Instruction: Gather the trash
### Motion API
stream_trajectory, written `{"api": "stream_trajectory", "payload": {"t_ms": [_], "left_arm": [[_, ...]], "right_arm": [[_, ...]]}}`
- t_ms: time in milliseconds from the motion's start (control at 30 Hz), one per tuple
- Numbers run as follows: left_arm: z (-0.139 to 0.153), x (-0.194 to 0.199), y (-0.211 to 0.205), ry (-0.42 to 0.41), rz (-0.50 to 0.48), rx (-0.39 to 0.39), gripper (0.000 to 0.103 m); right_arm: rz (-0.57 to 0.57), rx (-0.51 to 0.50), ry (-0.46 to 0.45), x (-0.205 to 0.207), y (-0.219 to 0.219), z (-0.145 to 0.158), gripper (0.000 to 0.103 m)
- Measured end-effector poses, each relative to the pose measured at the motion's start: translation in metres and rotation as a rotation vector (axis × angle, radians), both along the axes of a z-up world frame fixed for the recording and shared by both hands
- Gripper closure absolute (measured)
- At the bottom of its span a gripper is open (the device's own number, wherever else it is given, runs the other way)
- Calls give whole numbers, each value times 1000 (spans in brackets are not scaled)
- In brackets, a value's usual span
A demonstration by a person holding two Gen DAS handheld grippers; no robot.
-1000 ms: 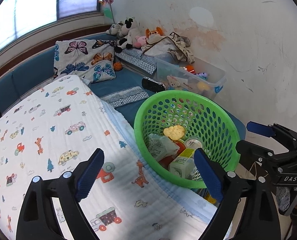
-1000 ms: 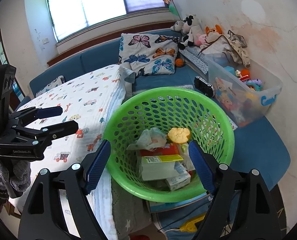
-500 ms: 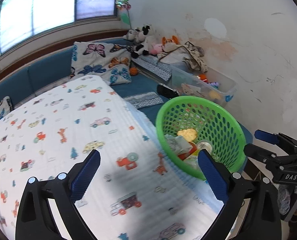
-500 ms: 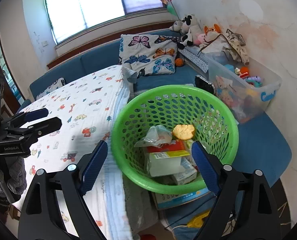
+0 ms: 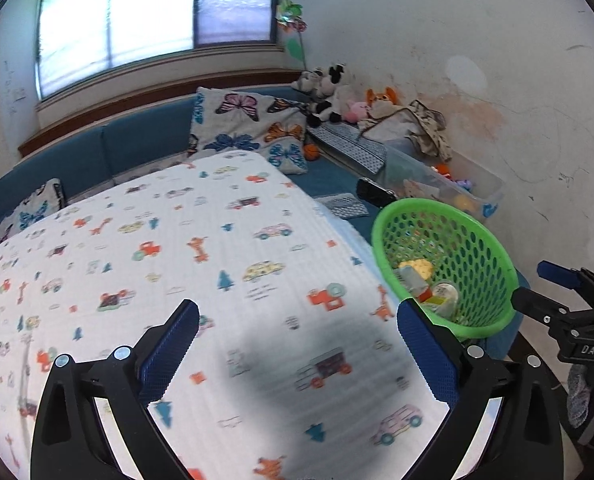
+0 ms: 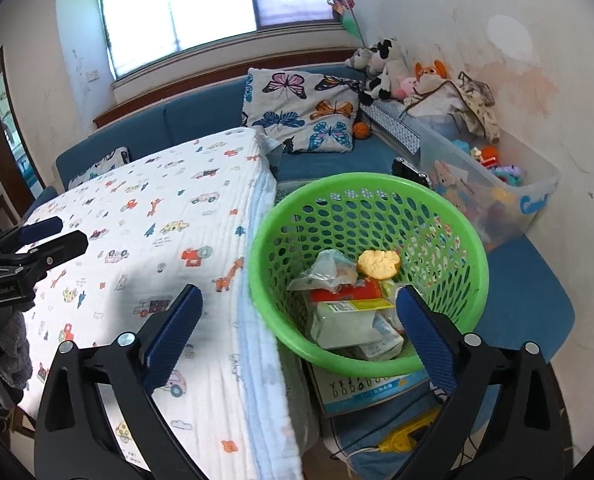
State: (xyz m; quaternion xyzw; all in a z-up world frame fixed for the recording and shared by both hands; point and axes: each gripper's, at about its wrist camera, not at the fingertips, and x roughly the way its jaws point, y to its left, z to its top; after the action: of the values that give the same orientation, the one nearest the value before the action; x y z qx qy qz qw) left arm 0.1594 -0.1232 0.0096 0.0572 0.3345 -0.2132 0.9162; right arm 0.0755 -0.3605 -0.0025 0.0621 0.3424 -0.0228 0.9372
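A green mesh basket point(image 6: 449, 220) stands beside the quilted table and holds trash: a crumpled plastic bag point(image 6: 329, 268), a yellow snack piece point(image 6: 378, 263), a red packet and cartons point(image 6: 349, 320). It also shows in the left wrist view point(image 5: 485, 240). My left gripper point(image 5: 297, 344) is open and empty above the patterned quilt point(image 5: 201, 240). My right gripper point(image 6: 297, 332) is open and empty, near the basket's left rim. Each gripper shows at the edge of the other's view: the right point(image 5: 557, 292), the left point(image 6: 41, 236).
A butterfly pillow point(image 6: 305, 112) lies on the blue sofa point(image 6: 177, 124). A clear toy bin point(image 6: 489, 176) and stuffed animals point(image 6: 381, 68) line the wall at right. A black device point(image 6: 411, 172) lies behind the basket. A book and yellow object point(image 6: 401, 436) lie below it.
Both grippers have drawn back and left from the basket. The left wrist view now looks over the quilt, with the basket small at right.
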Motion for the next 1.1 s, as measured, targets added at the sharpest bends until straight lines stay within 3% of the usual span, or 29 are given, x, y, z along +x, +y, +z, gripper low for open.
{"api": "stream_trajectory", "payload": {"t_ms": [233, 467, 1100], "left_arm": [[3, -12, 27, -20, 55, 9, 7], [4, -27, 47, -71, 111, 39, 7], [-2, -53, 87, -61, 201, 11, 7]], "right_arm": [[27, -57, -8, 0, 31, 1, 4], [36, -52, -3, 0, 50, -1, 4], [59, -82, -45, -20, 82, 7, 4]]}}
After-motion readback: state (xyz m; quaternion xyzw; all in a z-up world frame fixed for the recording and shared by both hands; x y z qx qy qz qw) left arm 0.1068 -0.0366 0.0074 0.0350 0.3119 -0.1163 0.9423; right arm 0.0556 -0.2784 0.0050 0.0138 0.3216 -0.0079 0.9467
